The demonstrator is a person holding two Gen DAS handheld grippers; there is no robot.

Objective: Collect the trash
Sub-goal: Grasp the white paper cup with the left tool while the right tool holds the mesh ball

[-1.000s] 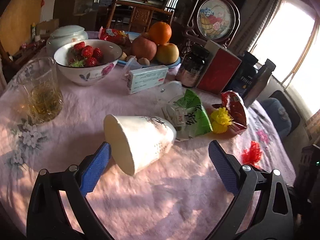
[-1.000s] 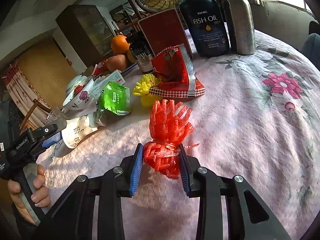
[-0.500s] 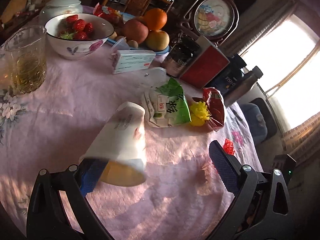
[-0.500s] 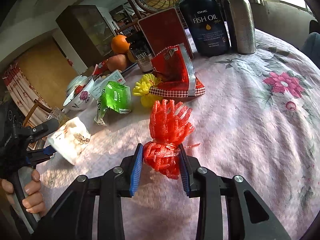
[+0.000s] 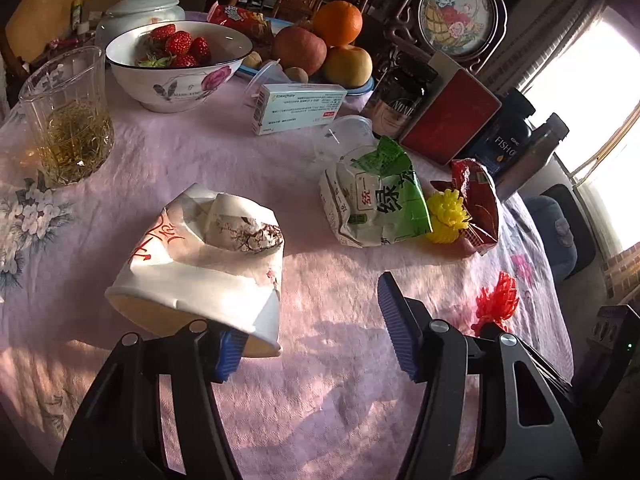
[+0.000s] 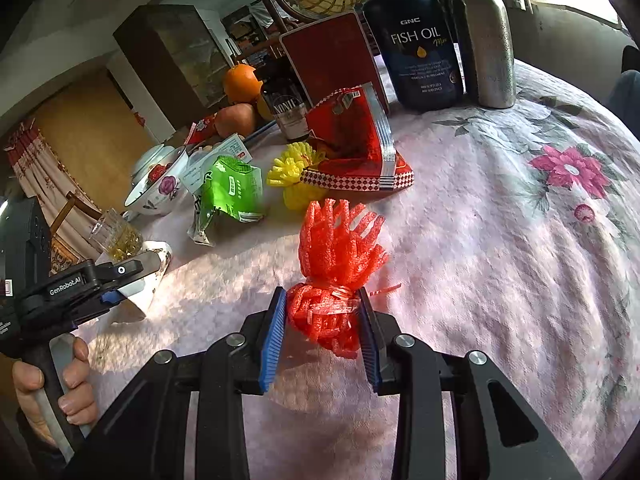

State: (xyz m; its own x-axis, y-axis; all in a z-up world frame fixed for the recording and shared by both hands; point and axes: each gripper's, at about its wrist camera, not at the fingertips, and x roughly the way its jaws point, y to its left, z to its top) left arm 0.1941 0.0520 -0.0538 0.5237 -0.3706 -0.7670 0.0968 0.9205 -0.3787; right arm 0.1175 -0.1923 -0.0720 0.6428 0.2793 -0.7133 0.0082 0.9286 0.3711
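Two claws at work over a pink flowered tablecloth [image 5: 320, 400] strewn with wrappers.

My left claw [image 5: 308, 316] stands part open, its jaws having just been closing. A crumpled paper cup [image 5: 200, 264], mouth towards me, sits over the left pad, which is tucked under the rim. The right pad stands clear of the cup with bare cloth in front of it, so the cup is not pinched. I cannot tell whether the cup rests on the cloth or on the finger alone. It lies near the green bag [image 5: 384, 200], to that bag's left and on my side of it.

My right claw [image 6: 322, 294] is closed narrow on a red net [image 6: 340, 240], both blue pads pressing the bunched lower half while the frayed upper half fans out above them. The red net sits on my side of the green bag, to its right and apart from it.

A yellow net [image 5: 446, 216] touches the green bag's right edge. A red bag [image 5: 476, 200] lies just beyond that, on the side away from the green bag.

In the right wrist view my hand [image 6: 52, 384] wraps the left claw's handle, well to the left of the green bag and nearer me.
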